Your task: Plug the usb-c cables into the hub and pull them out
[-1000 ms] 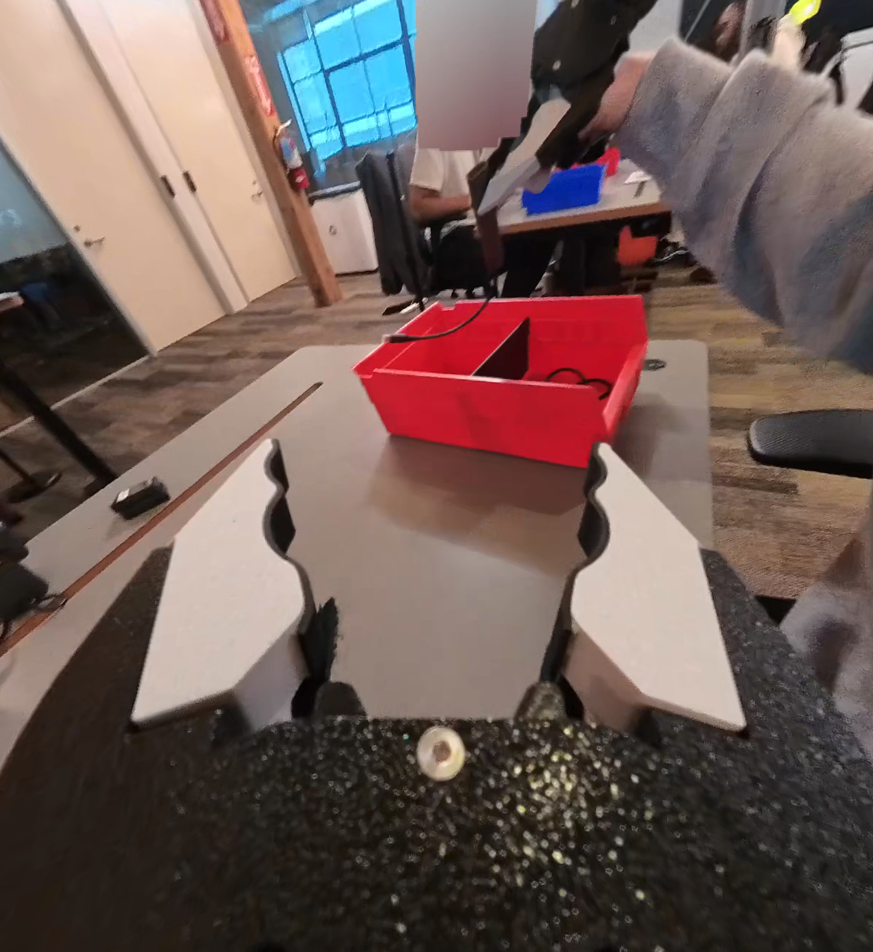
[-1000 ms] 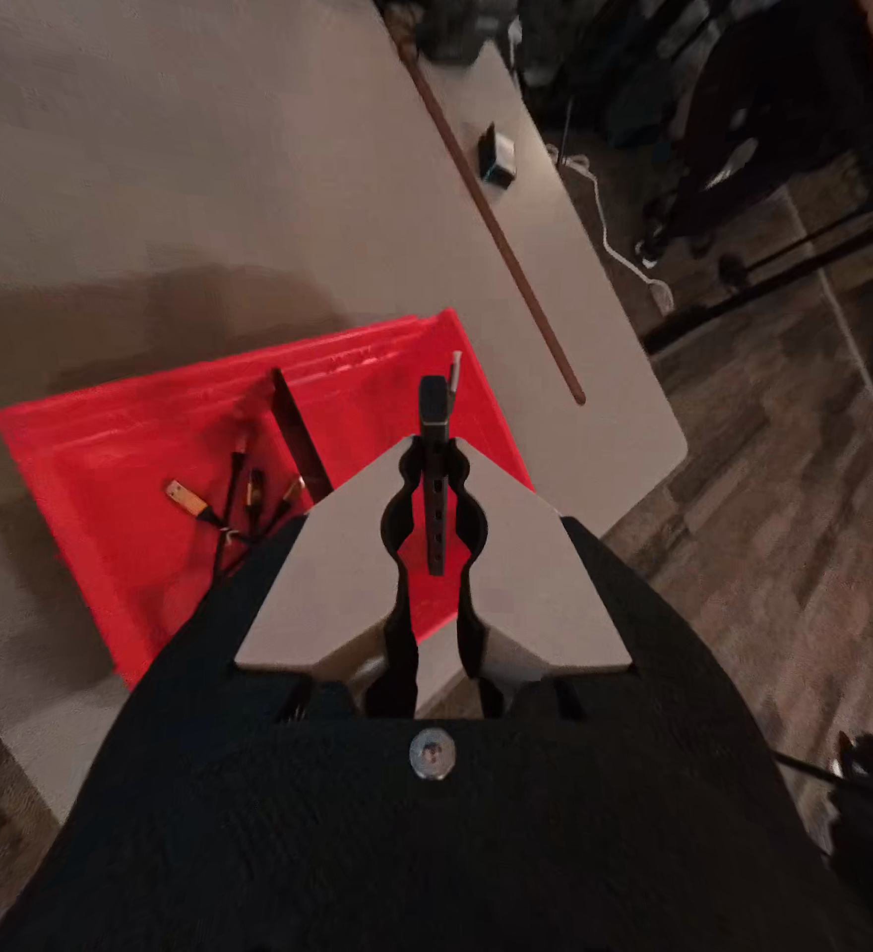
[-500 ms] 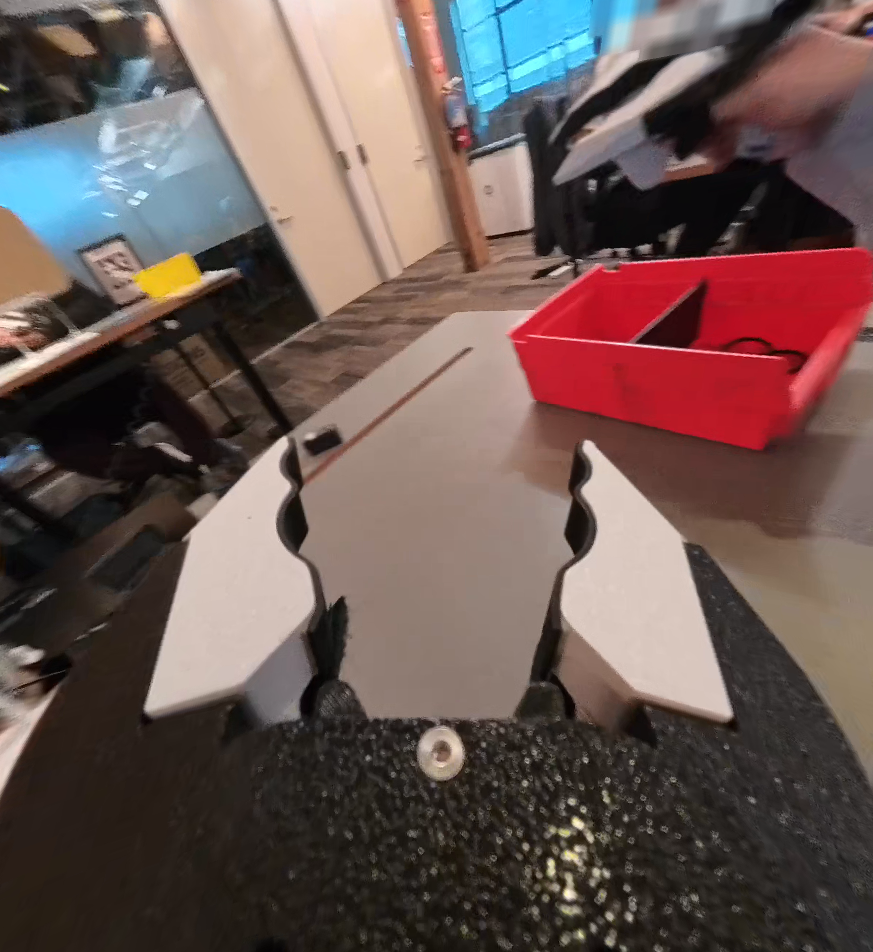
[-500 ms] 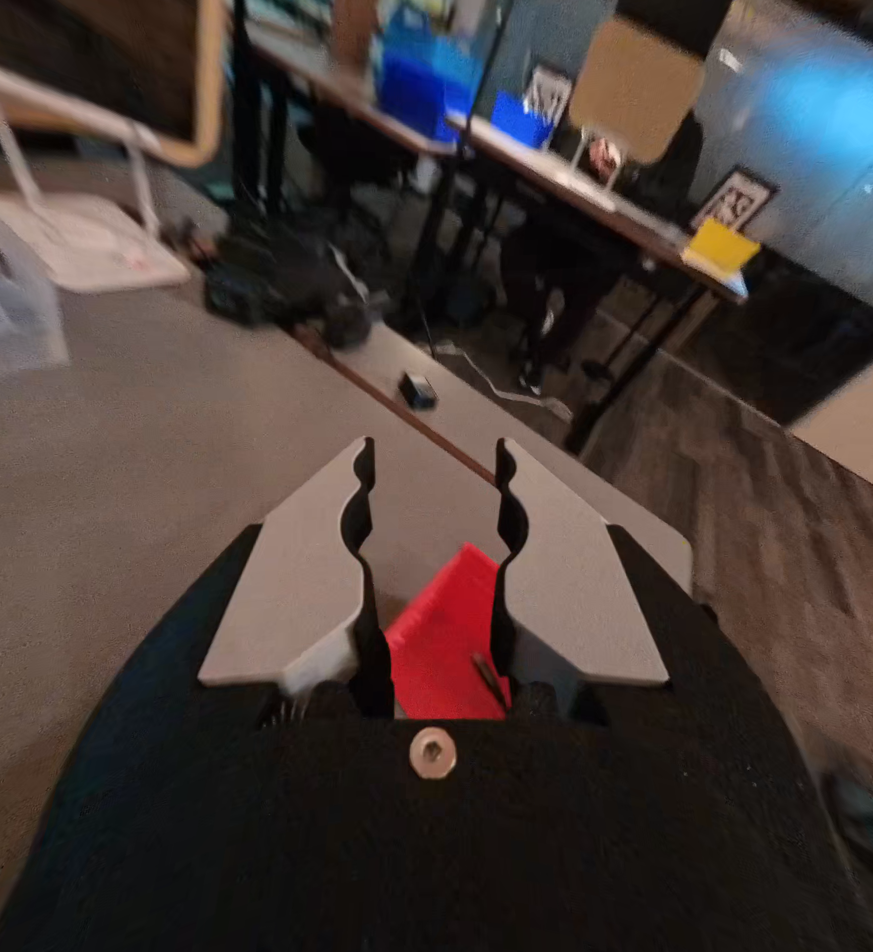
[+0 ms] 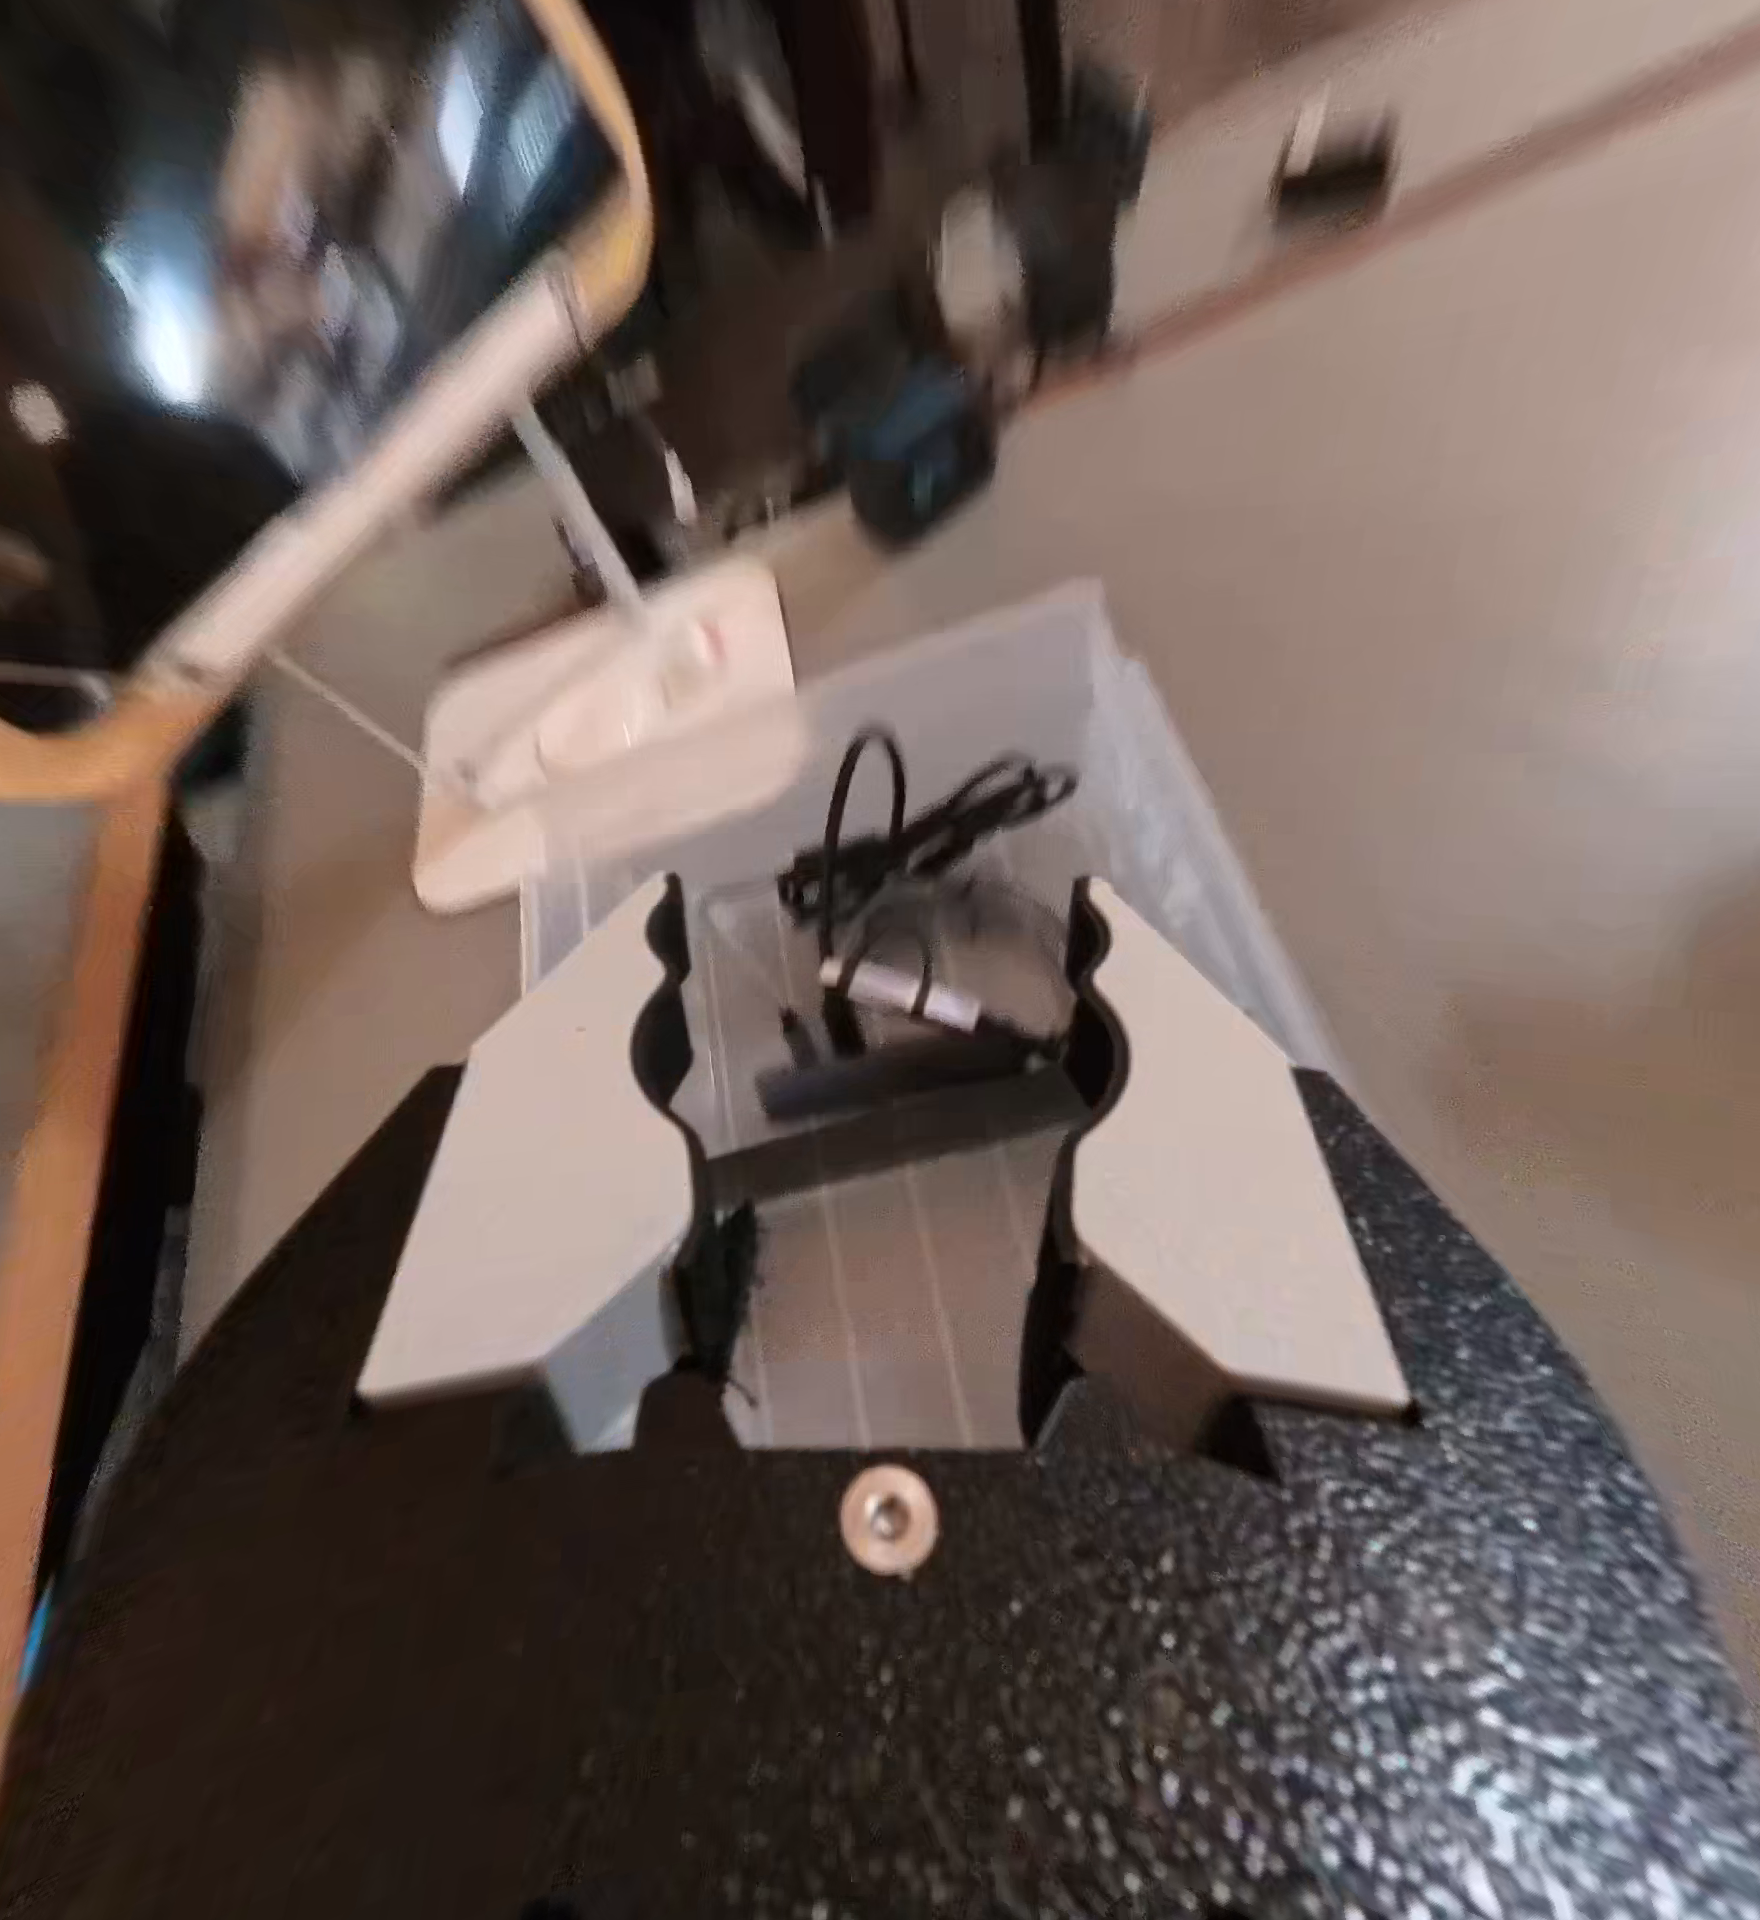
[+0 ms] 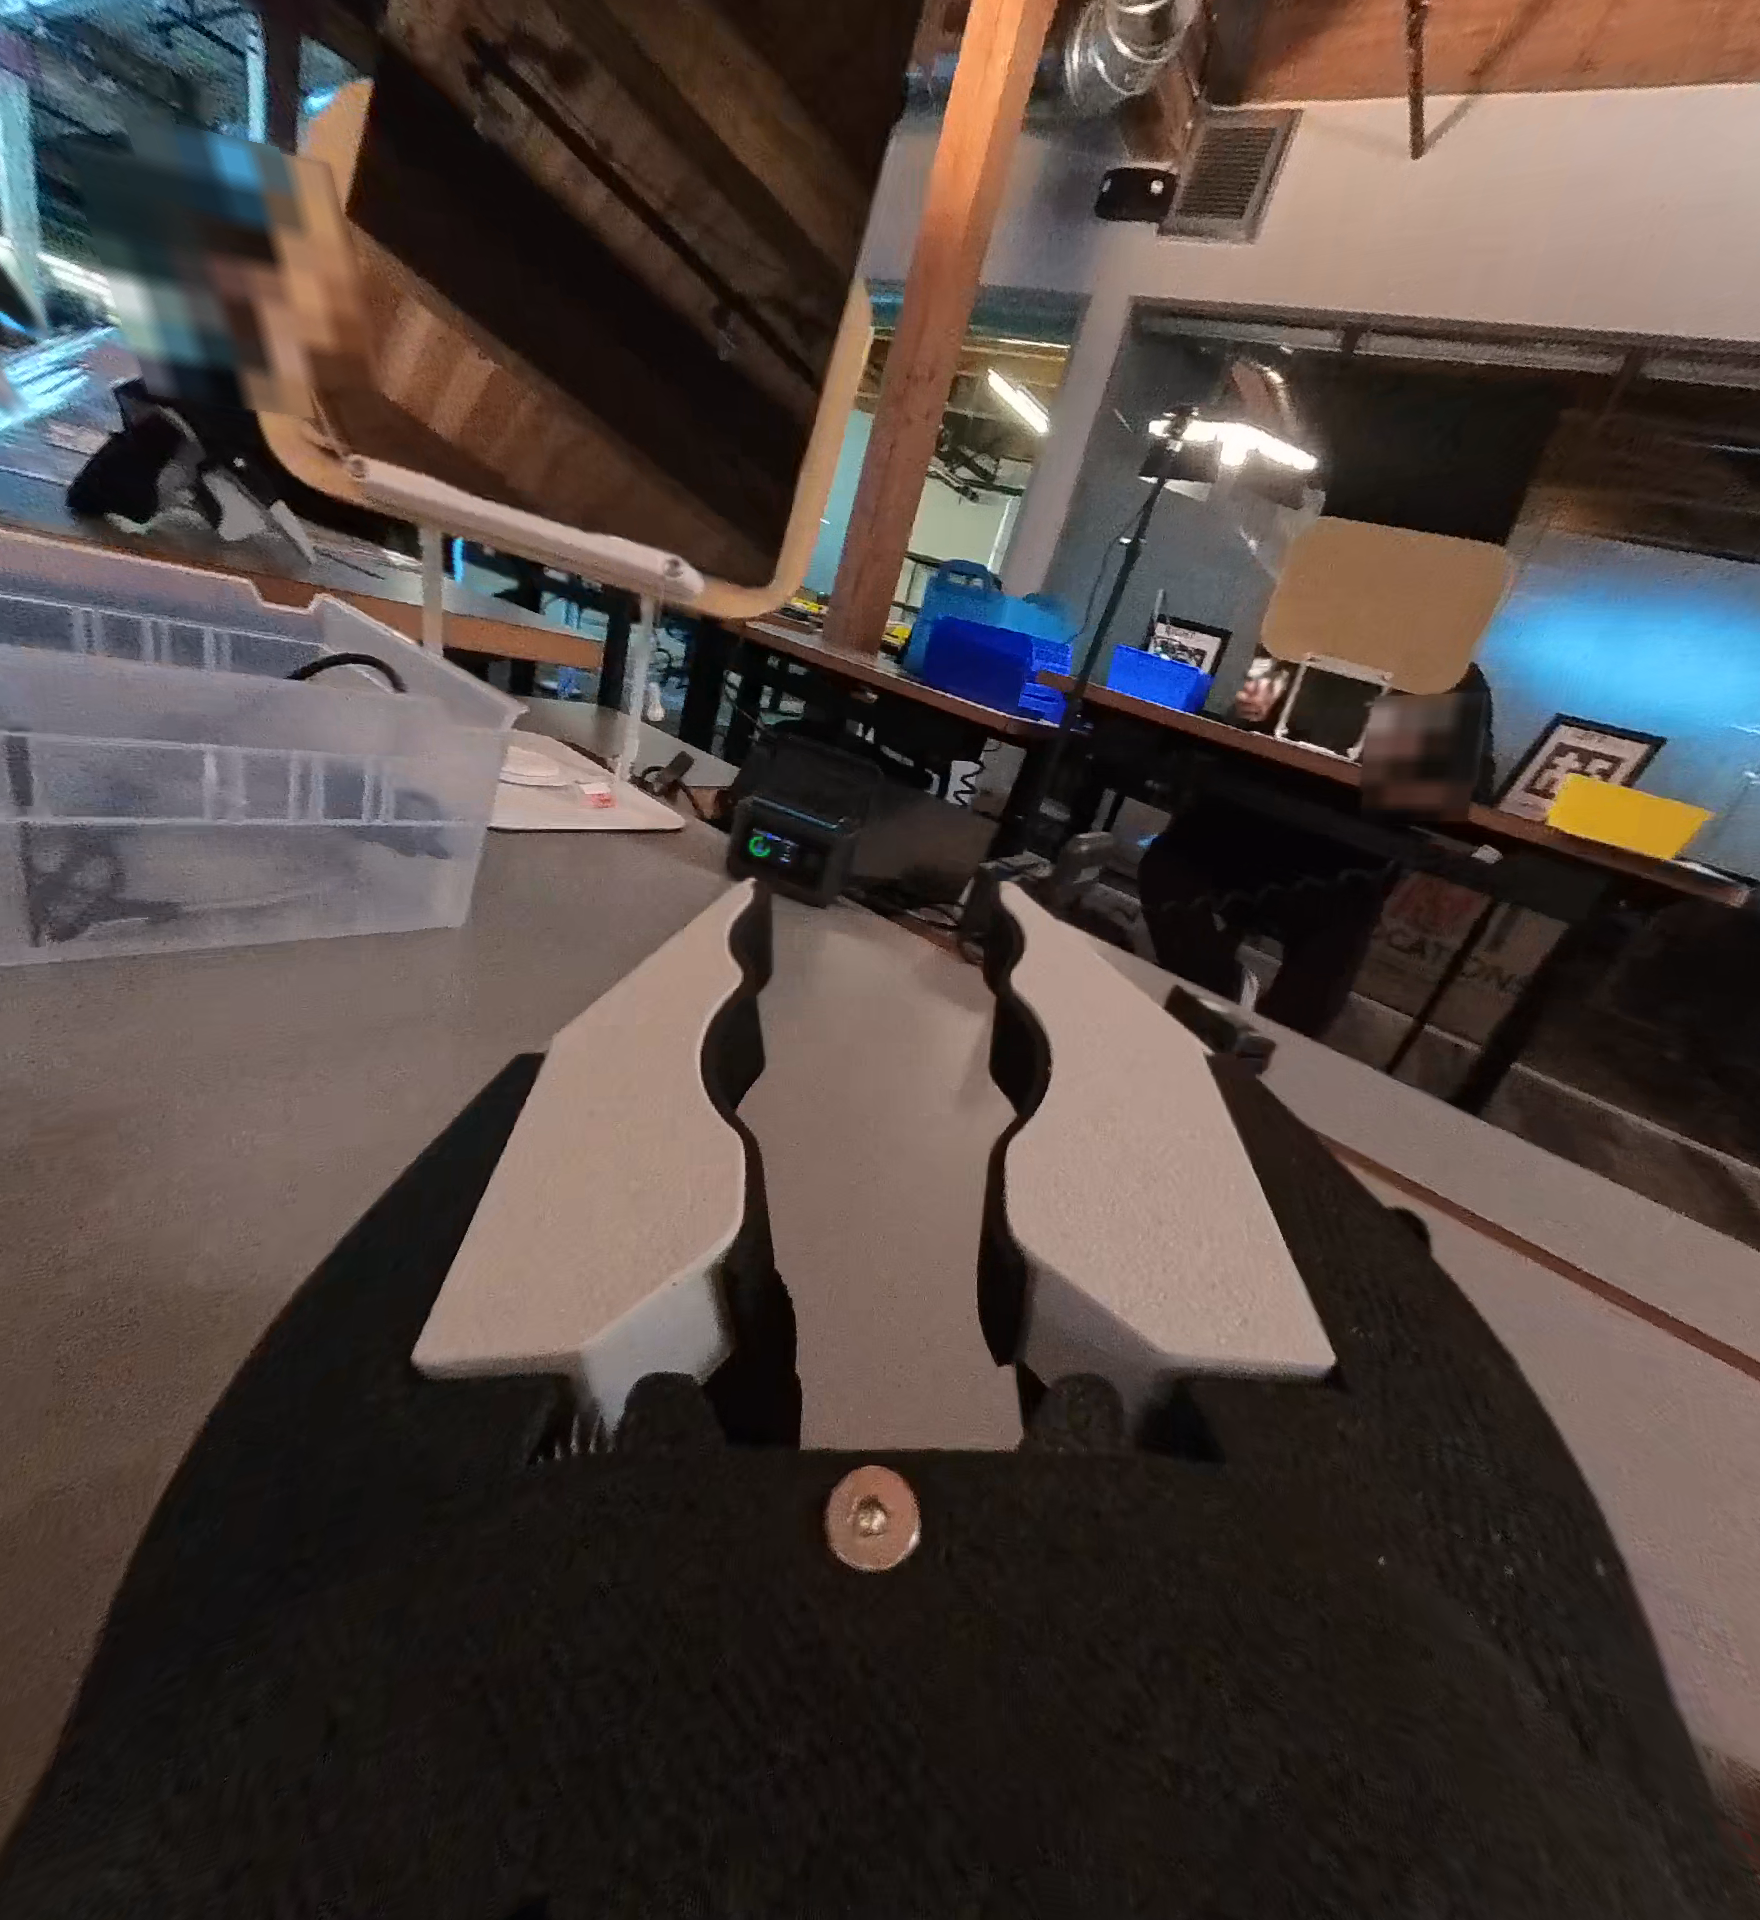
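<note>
Hovering with its two pale, wavy-edged fingers spread and empty, the left gripper looks down into a clear plastic bin on a matte grey table.

Inside the bin lie tangled black usb-c cables, at least two though motion blur prevents a sure count, one silver metal plug and a dark, flat, bar-shaped piece that may be the hub. One white flat stand base sits just beside the bin. The right gripper, with the same smooth grey fingers set in a grainy black body, is also released and holds nothing, low over the bare table with the translucent ribbed bin off to its left. One small black device with a lit screen sits beyond its fingertips.
</note>
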{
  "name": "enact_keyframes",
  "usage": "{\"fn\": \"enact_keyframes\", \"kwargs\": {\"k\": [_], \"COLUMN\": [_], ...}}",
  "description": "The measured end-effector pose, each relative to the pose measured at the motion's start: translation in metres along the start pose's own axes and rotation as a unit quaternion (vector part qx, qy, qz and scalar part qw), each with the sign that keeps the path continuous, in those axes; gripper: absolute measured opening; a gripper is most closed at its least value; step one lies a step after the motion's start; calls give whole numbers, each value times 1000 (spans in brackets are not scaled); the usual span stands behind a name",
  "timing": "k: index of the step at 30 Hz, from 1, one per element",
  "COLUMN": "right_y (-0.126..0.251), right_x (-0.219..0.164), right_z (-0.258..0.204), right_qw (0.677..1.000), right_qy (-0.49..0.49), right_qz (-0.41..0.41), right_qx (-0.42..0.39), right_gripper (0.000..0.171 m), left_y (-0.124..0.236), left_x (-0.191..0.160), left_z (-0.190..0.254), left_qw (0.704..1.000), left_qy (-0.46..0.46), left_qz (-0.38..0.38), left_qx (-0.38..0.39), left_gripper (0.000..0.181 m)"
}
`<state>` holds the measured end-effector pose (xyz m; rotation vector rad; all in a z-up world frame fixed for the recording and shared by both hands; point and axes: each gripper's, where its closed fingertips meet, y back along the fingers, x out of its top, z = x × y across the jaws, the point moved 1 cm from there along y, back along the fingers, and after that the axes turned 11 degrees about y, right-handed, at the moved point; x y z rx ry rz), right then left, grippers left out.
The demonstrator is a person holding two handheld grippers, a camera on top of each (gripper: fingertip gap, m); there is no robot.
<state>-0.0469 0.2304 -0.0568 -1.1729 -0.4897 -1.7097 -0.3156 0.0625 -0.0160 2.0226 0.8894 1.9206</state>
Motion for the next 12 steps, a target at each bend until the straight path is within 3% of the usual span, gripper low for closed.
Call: {"fn": "enact_keyframes", "kwargs": {"k": [2,8,12], "right_y": [0,5,3], "right_x": [-2,-2,-5], "right_z": [-9,-26,-32], "right_qw": [1000,997,996], "right_qy": [19,54,53], "right_qz": [4,25,23], "right_qx": [16,51,69], "right_gripper": [38,34,32], "left_y": [-36,-104,-124], "left_x": [-18,-57,-71], "left_z": [-14,-33,-40], "left_qw": [994,956,937], "left_qy": [27,-4,11], "left_qz": [-108,-293,-349], "left_qx": [-3,1,0], "left_gripper": [82,86,77]}}
